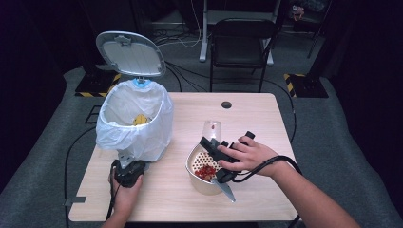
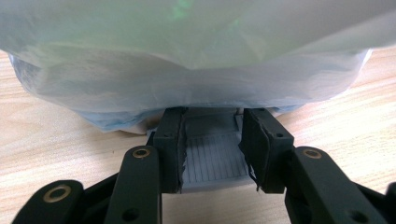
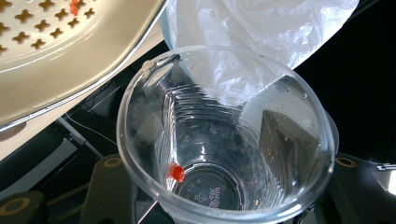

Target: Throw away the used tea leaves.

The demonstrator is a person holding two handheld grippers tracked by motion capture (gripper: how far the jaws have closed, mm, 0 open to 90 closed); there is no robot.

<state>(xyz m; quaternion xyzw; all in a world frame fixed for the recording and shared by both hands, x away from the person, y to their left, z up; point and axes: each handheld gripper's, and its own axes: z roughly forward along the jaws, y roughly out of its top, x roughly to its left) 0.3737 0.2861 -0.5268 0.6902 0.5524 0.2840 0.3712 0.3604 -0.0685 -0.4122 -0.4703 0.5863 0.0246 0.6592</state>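
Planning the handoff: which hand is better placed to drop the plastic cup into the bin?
Right. The right gripper holds the plastic cup; the left gripper is clamped on the bin's pedal, lid open.

Recording lab or studio, not a home — dark curtained walls, grey carpet, cables (image 1: 183, 78) trailing over the floor. Hazard-striped stand bases (image 1: 304, 85) flank a light wooden table (image 1: 266, 118). Folding chair (image 1: 240, 45) behind — bare, staged workspace.
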